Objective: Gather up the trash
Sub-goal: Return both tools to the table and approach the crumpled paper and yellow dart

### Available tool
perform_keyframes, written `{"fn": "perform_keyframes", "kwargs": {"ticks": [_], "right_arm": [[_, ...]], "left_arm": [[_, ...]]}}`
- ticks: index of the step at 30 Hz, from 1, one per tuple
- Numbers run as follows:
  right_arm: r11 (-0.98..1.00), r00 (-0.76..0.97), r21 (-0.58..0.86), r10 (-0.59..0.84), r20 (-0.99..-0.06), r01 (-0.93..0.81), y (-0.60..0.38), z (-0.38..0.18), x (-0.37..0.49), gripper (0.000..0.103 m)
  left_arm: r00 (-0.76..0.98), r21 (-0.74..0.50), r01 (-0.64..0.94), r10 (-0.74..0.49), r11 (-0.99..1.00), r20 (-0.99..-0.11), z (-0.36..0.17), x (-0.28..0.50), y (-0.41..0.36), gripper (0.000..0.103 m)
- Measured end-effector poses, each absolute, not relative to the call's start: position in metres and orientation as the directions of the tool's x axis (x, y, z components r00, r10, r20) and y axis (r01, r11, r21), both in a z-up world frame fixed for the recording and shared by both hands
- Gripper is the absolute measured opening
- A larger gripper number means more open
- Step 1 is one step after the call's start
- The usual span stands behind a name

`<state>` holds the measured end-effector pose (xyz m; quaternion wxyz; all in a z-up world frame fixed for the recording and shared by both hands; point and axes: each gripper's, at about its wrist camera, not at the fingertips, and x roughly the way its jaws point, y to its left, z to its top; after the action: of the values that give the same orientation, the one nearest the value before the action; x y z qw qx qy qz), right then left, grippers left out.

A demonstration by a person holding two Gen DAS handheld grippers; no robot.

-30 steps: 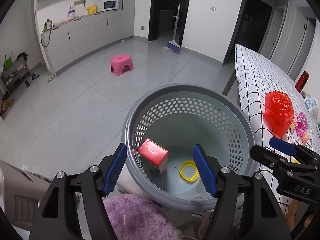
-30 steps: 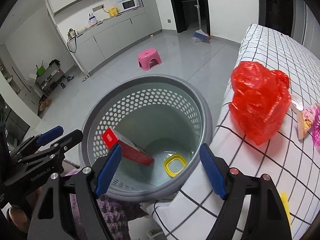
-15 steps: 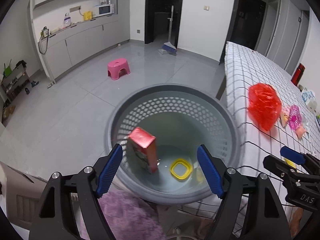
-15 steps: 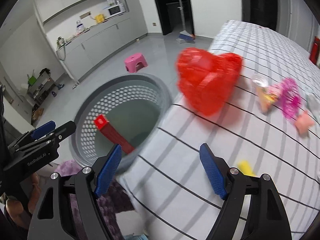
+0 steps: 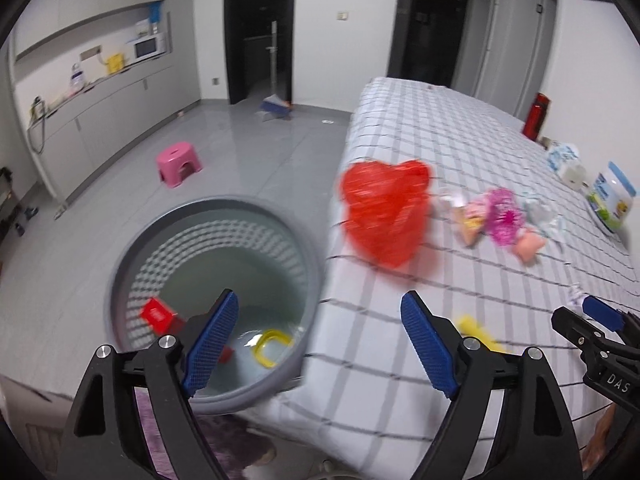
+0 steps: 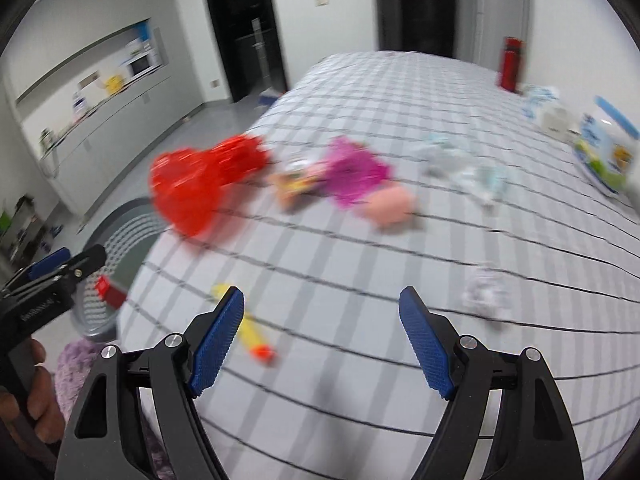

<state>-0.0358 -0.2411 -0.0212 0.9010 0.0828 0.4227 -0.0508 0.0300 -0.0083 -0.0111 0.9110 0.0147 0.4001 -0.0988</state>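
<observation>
Grippers both stand spread wide and carry nothing: the left gripper [image 5: 320, 344] hangs over the seam between bin [image 5: 120, 264] and table [image 5: 440, 128], the right gripper [image 6: 322, 338] over the checked cloth. Just ahead-left of the right gripper's left finger lies a yellow stick [image 6: 250, 328] with an orange tip; a white wad [image 6: 486, 292] sits ahead-right, near its right finger. My guess is that one of these is the next pick. Best to lower squarely, straddle the piece across its narrow side, and close gently so the cloth is not pinched. Farther ahead lie the red bag [image 6: 192, 188], pink scraps [image 6: 352, 176] and clear wrappers [image 6: 468, 168], all blurred. The bin, left of the table edge, holds a red box [image 5: 158, 314] and yellow ring [image 5: 272, 346]. The two tools sit close, so the carry to the bin could collide.
</observation>
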Motion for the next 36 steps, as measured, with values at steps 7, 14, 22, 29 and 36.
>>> {"fn": "perform_keyframes", "kwargs": {"ticks": [7,14,22,29,36], "right_arm": [[0.959,0.648,0.074,-0.126,-0.751,0.272,-0.299,-0.022,-0.064,0.076],[0.95,0.616,0.066,-0.145,-0.774,0.307,-0.344,-0.044,-0.072,0.076],[0.969,0.601,0.037,-0.122,-0.79,0.246,-0.354,-0.06,-0.058,0.076],[0.975,0.591,0.049,-0.09,-0.801,0.216,-0.358,-0.069,-0.047,0.076],[0.979,0.587,0.073,-0.055,-0.808,0.192,-0.357,-0.077,-0.038,0.056]], "left_arm": [[0.649,-0.03,0.226,-0.174,0.974,-0.741,-0.016,0.02,-0.061,0.084],[0.629,-0.012,0.181,-0.125,0.983,-0.767,-0.033,0.012,-0.088,0.084],[0.583,0.009,0.161,-0.088,0.987,-0.807,-0.055,0.008,-0.108,0.084],[0.562,0.002,0.171,-0.096,0.985,-0.821,-0.067,0.001,-0.119,0.089],[0.556,-0.008,0.157,-0.095,0.988,-0.826,-0.07,-0.001,-0.12,0.089]]}}
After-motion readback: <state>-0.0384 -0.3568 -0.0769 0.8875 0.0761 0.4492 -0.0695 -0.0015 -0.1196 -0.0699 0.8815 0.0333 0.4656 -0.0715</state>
